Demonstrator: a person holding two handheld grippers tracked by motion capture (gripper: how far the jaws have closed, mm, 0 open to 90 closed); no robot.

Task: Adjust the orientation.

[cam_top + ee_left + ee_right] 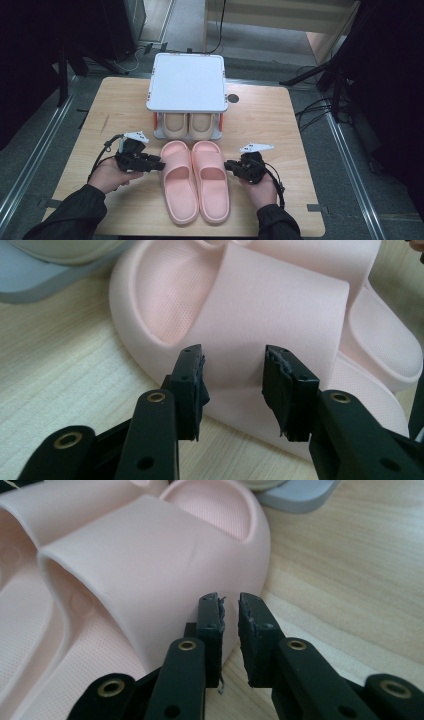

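Pink slippers [195,180] lie side by side near the table's [280,130] front edge. Left gripper [159,164], jaws parted, at their left side; right gripper [227,165], jaws nearly closed on nothing, at their right.

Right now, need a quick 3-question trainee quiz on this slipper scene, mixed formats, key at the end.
1. True or false: the left gripper is clamped on the left pink slipper.
2. What sits in the lower level of the white rack? A) a beige pair of slippers B) a folded towel C) a stack of books
3. Fill in: the two pink slippers lie side by side, between the rack and the ____ edge of the wooden table.

Key
1. False: its jaws stand apart beside the slipper's strap.
2. A, the beige pair.
3. Near (the person's side); the right pink slipper touches the left one.
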